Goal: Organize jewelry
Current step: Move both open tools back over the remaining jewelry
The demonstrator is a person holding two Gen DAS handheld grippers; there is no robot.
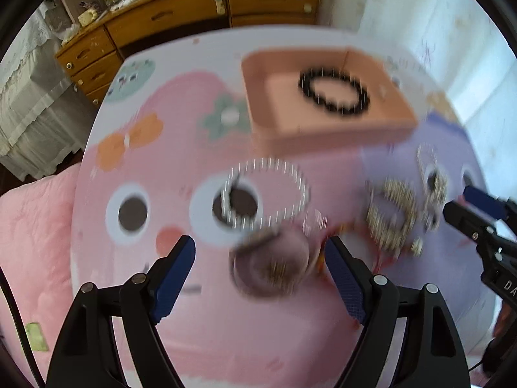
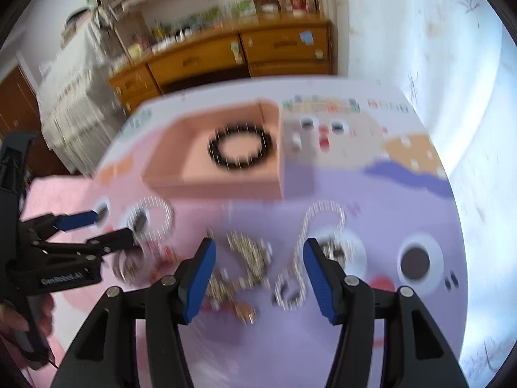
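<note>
Cartoon-printed table (image 1: 194,323) carries a peach tray (image 1: 381,123) holding a black bracelet (image 1: 334,92); both tools gape wide, empty.

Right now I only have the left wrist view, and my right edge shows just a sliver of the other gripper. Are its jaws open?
Observer: Yes. The right gripper is open, nothing between its pads.
Operator: What lies under it?
Observer: A gold beaded bracelet and a silvery chain on the purple part of the mat.
Operator: Anything past my frame's right edge on the mat?
Observer: A second cartoon eye right of that chain.
Operator: And the tray?
Observer: The pink tray holds only the black bead bracelet.
</note>
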